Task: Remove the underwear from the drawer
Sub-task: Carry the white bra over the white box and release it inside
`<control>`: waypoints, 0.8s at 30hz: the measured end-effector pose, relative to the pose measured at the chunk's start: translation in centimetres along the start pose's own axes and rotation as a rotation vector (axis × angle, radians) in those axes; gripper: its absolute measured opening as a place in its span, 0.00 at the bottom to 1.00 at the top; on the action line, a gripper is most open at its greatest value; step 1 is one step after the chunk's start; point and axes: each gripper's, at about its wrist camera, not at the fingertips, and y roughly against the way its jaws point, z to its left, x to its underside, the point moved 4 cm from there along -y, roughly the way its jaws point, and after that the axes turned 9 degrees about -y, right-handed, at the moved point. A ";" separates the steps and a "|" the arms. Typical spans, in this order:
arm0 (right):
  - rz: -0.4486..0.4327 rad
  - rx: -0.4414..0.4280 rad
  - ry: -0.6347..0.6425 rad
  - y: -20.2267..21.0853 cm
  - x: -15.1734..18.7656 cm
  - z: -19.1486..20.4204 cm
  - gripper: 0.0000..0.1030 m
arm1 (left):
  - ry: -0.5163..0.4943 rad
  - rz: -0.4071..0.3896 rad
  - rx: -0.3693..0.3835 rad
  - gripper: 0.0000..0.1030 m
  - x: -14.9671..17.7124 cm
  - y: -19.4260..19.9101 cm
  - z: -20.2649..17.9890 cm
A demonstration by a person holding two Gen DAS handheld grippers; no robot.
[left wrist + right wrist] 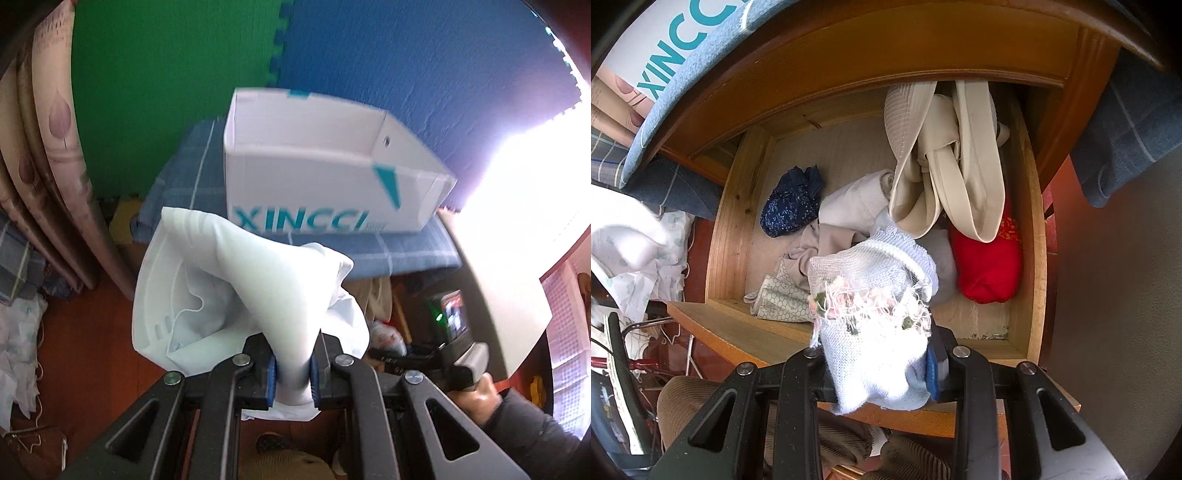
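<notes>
My left gripper (292, 373) is shut on white underwear (255, 280) and holds it up in the air in front of the white XINCCI box (325, 184). My right gripper (882, 373) is shut on a pale blue knitted garment with a lace and flower trim (871, 314), held above the front of the open wooden drawer (1036, 258). Inside the drawer lie a dark blue piece (792, 206), a red piece (988, 266), beige clothes (842, 210) and cream straps (960, 173). The white underwear also shows at the left edge of the right wrist view (624, 236).
The box stands on a blue checked cloth (184, 173) over the cabinet top. Green and blue foam mats (166, 74) cover the wall behind. A curtain (48, 147) hangs at left. The right hand and gripper body (461, 354) show in the left wrist view. Cloth piles lie on the floor (657, 273).
</notes>
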 end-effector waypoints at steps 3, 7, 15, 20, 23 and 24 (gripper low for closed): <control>0.000 -0.002 0.000 -0.1 0.0 0.1 0.29 | -0.003 -0.057 -0.002 0.13 -2.1 2.6 0.2; 0.000 -0.004 0.000 0.0 0.0 0.0 0.29 | -0.037 -0.151 -0.031 0.13 -6.5 6.5 -0.1; -0.003 -0.005 -0.001 0.1 0.0 0.1 0.29 | -0.072 -0.316 -0.044 0.13 -15.6 11.8 0.0; -0.001 -0.008 -0.001 0.0 0.0 0.2 0.29 | -0.070 -0.359 -0.067 0.13 -20.2 10.7 0.4; 0.000 -0.012 -0.001 0.0 0.0 0.2 0.29 | -0.067 -0.329 -0.083 0.13 -22.0 7.6 0.6; -0.001 -0.013 -0.002 0.0 0.0 0.2 0.29 | -0.070 -0.314 -0.084 0.13 -22.4 6.5 0.7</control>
